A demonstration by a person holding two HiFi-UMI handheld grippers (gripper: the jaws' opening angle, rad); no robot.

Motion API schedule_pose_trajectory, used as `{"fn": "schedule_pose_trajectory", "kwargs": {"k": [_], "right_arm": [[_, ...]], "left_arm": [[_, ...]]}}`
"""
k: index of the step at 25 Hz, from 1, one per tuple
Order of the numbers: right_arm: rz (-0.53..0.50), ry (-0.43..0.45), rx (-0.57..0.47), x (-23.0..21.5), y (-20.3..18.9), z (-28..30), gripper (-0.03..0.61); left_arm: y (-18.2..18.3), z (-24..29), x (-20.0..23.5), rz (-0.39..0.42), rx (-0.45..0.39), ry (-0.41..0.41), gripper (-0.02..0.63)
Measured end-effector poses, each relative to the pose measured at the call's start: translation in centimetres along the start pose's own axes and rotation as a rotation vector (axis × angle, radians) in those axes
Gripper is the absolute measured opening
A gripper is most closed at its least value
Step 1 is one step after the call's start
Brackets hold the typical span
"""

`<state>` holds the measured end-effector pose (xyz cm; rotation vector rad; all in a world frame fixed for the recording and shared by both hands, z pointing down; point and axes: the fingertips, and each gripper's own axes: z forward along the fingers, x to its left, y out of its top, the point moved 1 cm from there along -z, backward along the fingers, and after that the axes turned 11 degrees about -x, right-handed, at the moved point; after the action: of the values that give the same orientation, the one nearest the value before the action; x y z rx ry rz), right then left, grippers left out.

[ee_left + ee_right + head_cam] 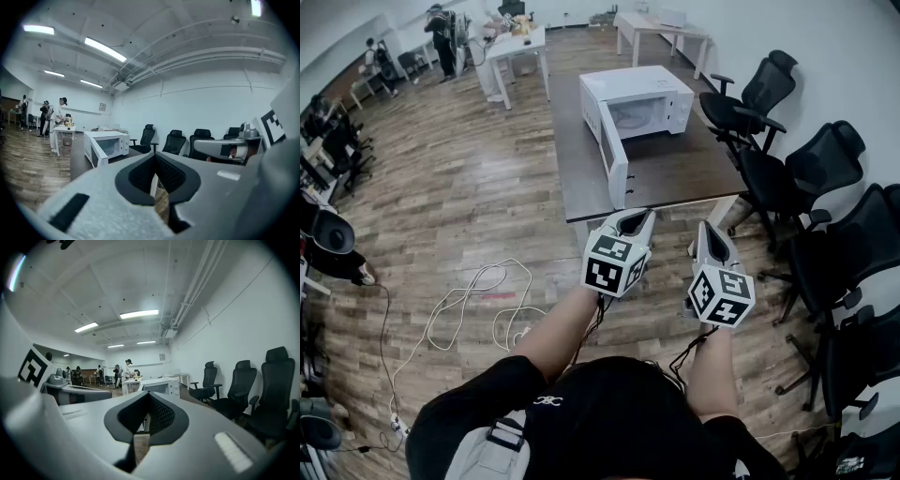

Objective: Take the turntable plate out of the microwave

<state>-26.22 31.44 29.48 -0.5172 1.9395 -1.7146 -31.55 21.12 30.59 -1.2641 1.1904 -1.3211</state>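
Bright, even light comes from long white ceiling tube lights (pixel 105 49) at eleven o'clock in the left gripper view; fisheye edges bend, corners blacken, close foreground blurs.

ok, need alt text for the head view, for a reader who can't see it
Seen from above, a person holds the left gripper and right gripper, both shut and empty, just short of a dark table. On it stands a white microwave with its door swung open. Black office chairs line the right side.
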Motion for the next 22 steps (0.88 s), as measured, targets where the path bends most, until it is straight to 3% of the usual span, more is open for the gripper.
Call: {"fn": "schedule_pose_trajectory", "kwargs": {"k": [10,22], "right_arm": [[0.036,0.025,-0.029,-2.6,0.1,0.9,0.009],[0.019,0.086,0.002,-9.0,-0.3,0.6,0.009]], "left_arm": [[-0.4,2.8,-0.8,0.012,0.01,0.022,0.011],[-1.7,7.1,-4.8,-0.001,-0.01,0.094,0.011]]}}
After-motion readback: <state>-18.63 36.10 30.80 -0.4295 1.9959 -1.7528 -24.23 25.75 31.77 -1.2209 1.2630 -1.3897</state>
